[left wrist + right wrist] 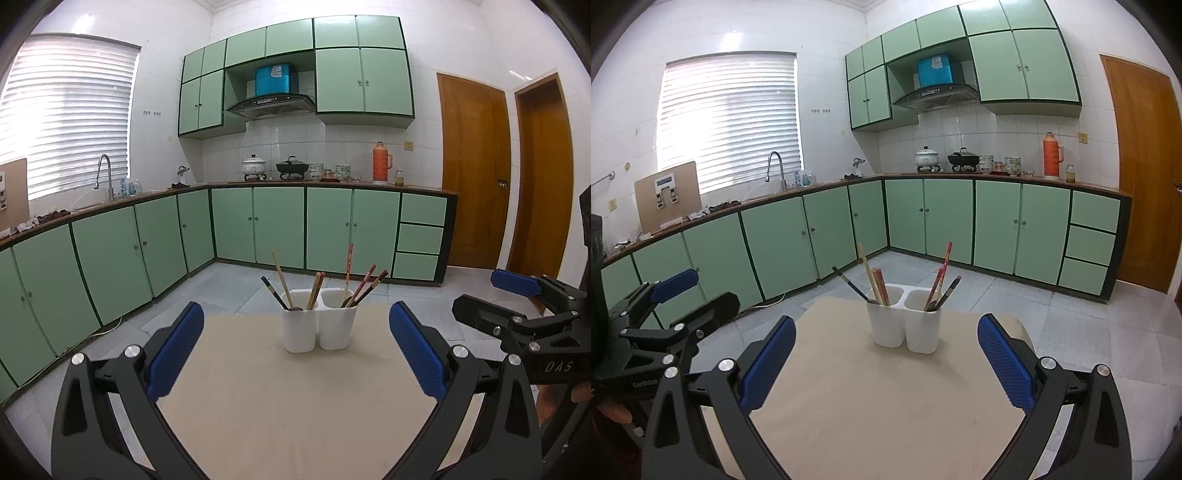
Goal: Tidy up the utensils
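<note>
Two white holder cups (318,326) stand touching at the worktop's (295,406) twelve o'clock edge, chopsticks (365,286) leaning out of both. Those sticks look light, stiff and slick, so I would pinch one low on its exposed shaft. Left hand-held gripper (295,350) and right hand-held gripper (886,354) both gape wide, empty, well short of them.

You are seeing the white letters "DAS" showing on the black body of the right gripper (517,295), at about three o'clock in your left wrist view; nothing else is reading clearly.
</note>
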A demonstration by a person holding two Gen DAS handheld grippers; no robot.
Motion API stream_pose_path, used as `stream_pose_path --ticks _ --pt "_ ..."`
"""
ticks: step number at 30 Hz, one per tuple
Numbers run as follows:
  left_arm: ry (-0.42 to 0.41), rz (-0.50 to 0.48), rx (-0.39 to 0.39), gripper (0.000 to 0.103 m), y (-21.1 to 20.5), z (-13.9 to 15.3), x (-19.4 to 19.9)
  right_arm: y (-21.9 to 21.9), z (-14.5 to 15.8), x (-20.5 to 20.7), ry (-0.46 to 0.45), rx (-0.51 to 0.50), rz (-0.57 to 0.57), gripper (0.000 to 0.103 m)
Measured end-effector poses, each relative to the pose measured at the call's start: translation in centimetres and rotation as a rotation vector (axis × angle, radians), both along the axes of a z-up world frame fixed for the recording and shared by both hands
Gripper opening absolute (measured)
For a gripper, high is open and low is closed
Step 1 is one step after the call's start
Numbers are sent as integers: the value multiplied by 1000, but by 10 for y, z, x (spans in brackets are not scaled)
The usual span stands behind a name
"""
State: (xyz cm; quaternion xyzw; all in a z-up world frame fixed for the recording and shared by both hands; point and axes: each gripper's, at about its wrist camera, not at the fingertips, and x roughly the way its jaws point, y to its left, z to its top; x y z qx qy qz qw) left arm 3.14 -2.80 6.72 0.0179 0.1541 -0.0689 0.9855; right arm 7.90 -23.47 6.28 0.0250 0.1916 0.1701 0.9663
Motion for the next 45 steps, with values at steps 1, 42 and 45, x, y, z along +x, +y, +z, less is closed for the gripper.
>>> stream_pose_path --ticks 1,42,45 --pt "3 -2 0 97 0 0 -1 0 0 0 1 0 0 97" --pt "30 18 -22 97 14 -7 3 6 -5 4 21 -6 -3 97" --pt "30 19 -22 97 14 -7 3 6 -5 4 21 -6 -3 97"
